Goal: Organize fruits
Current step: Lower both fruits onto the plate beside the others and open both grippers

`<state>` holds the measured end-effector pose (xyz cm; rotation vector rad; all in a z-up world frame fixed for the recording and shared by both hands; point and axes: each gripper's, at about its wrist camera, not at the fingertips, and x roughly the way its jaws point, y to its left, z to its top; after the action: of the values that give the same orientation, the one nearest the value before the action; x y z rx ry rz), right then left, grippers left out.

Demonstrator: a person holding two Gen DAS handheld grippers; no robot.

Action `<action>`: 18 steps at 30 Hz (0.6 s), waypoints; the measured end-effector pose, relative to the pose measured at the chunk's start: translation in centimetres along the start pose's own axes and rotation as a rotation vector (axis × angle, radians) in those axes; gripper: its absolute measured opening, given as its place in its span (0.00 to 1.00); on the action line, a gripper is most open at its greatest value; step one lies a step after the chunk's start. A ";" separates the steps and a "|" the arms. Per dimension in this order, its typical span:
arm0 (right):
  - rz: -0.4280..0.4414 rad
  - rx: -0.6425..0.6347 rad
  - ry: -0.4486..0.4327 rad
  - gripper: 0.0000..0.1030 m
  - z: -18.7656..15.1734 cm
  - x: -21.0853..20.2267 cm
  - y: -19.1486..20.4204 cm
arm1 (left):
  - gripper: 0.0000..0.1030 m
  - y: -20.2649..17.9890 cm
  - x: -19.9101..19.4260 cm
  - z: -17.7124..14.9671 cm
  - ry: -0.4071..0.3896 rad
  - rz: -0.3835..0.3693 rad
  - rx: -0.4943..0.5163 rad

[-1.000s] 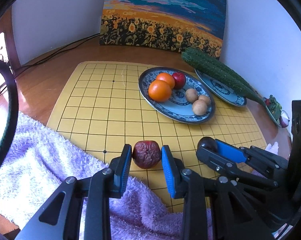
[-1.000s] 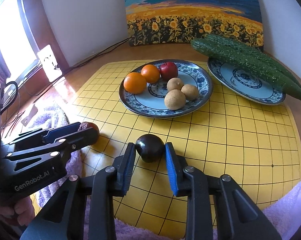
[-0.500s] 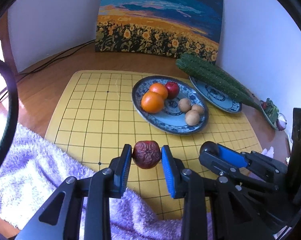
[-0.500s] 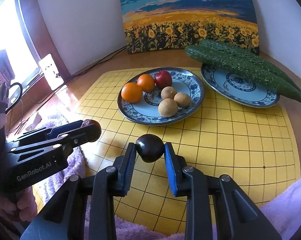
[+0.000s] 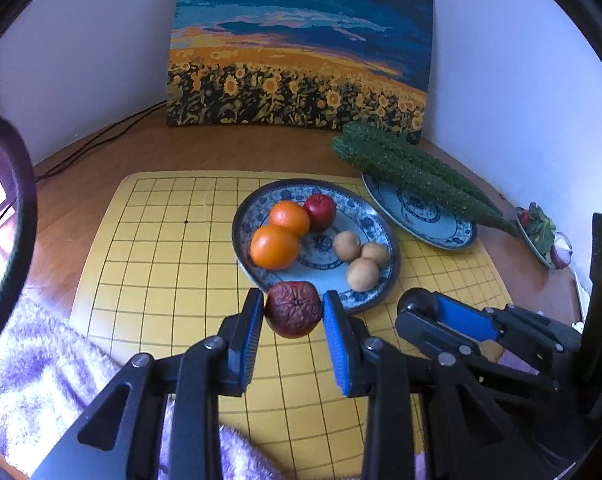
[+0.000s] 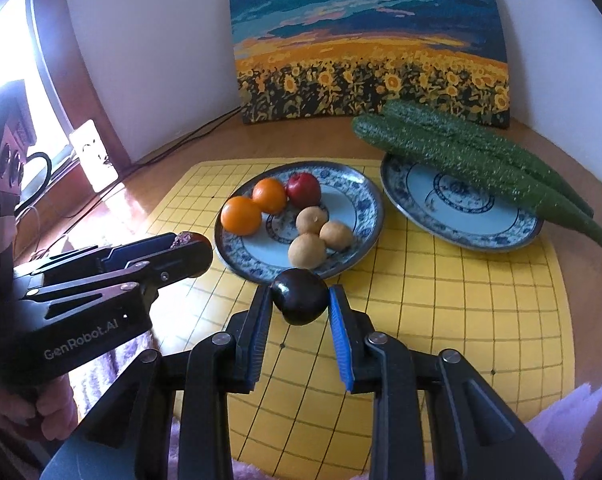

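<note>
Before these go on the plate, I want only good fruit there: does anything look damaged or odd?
Yes. The reddish-brown fruit in the left gripper is wrinkled and shrivelled, unlike the smooth dark fruit in the right gripper.

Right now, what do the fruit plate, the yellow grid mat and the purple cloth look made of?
Blue-and-white patterned fruit plate: likely glazed ceramic, with a glossy sheen and painted floral rim. Yellow grid mat: smooth and matte with printed black lines; could be vinyl or thin board, hard to tell. Fluffy purple cloth: plush textile with visible long pile.
</note>
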<state>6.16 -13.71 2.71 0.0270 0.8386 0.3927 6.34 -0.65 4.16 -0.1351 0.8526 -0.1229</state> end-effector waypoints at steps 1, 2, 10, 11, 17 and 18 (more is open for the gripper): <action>-0.003 -0.001 -0.002 0.29 0.2 0.0 -0.1 | 0.31 0.0 0.2 0.1 0.000 0.001 -0.001; -0.007 -0.003 -0.004 0.29 0.4 0.1 -0.1 | 0.31 -0.1 0.4 0.2 0.001 0.003 -0.002; -0.029 -0.006 -0.021 0.29 1.9 0.7 -0.9 | 0.31 -0.5 2.0 0.6 0.014 -0.013 -0.001; -0.033 -0.004 -0.023 0.29 2.1 0.9 -1.1 | 0.31 -0.5 2.2 0.7 0.014 -0.014 -0.001; -0.057 -0.001 -0.028 0.29 2.9 1.7 -1.8 | 0.31 -0.9 2.7 1.0 -0.001 0.005 0.018; -0.065 -0.001 -0.032 0.29 3.1 1.8 -1.9 | 0.31 -1.0 2.9 1.0 -0.001 0.010 0.022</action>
<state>10.13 -14.47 3.11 0.0052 0.8054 0.3310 8.96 -1.99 2.82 -0.1103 0.8503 -0.1229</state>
